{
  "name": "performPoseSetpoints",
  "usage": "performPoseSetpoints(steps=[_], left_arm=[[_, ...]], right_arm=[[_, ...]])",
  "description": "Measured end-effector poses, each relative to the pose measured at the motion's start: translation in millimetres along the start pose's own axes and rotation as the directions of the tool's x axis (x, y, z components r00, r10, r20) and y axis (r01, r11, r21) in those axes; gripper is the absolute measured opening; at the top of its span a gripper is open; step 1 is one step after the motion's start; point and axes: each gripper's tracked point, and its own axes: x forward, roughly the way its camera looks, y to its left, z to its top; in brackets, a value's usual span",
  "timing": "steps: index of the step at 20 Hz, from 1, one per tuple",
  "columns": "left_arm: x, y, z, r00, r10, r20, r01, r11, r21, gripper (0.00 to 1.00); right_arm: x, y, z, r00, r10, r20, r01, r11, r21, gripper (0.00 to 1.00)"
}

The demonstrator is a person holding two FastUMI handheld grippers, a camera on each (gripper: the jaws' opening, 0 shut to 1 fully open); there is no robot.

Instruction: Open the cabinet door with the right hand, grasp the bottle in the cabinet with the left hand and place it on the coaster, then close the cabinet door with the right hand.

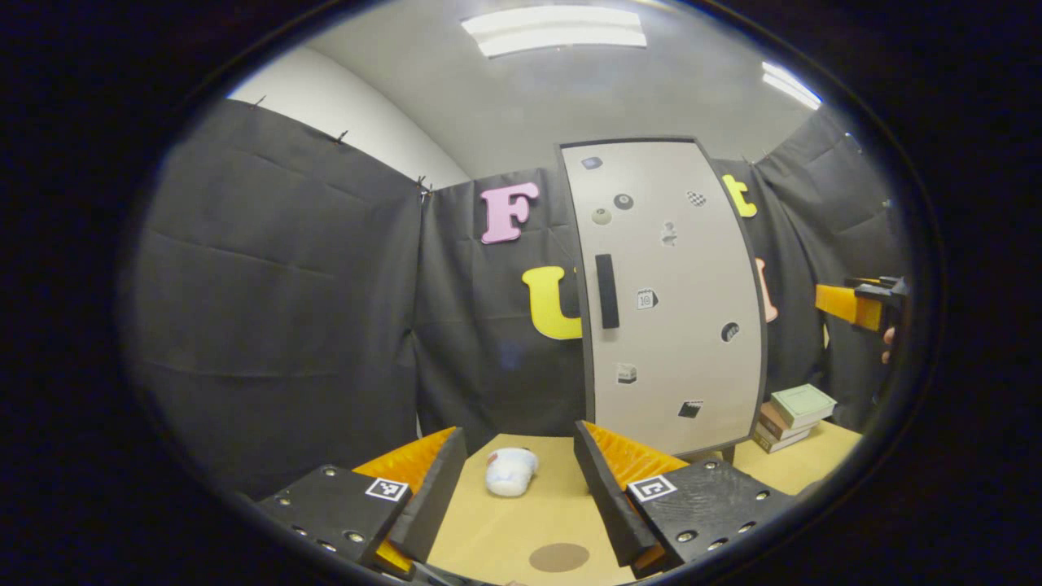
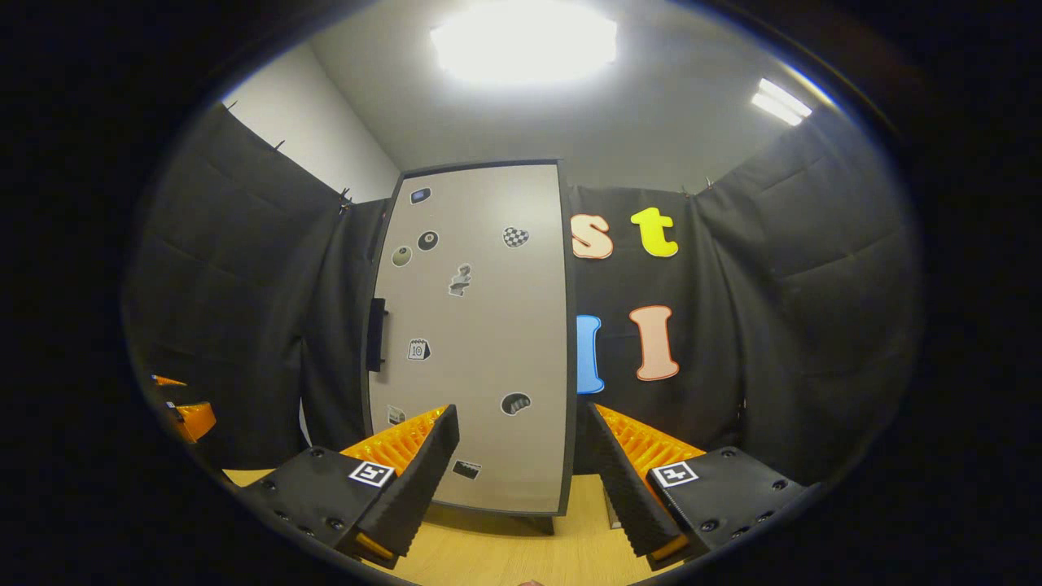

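A tall grey cabinet (image 1: 667, 301) with a closed door stands at the back of the wooden table; small stickers dot the door and a black vertical handle (image 1: 606, 290) sits near its left edge. The same cabinet (image 2: 472, 342) and handle (image 2: 376, 334) face the right gripper view. A round brown coaster (image 1: 558, 557) lies on the table near my left gripper (image 1: 521, 480), which is open with nothing between its fingers. My right gripper (image 2: 521, 468) is open too, some way in front of the door, and also appears far right as the right gripper (image 1: 859, 305).
A white crumpled object (image 1: 510, 471) lies on the table (image 1: 521, 529) beyond the coaster. A stack of books (image 1: 794, 417) rests to the right of the cabinet. Black cloth walls close in the booth on all sides.
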Motion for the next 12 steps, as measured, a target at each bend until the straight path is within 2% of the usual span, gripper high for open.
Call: performPoseSetpoints(steps=[12], left_arm=[[32,125,-23,0.994,0.11,-0.006,-0.109,0.994,0.024,0.82]], right_arm=[[90,125,34,0.996,0.087,0.026,-0.087,0.996,-0.008,0.99]])
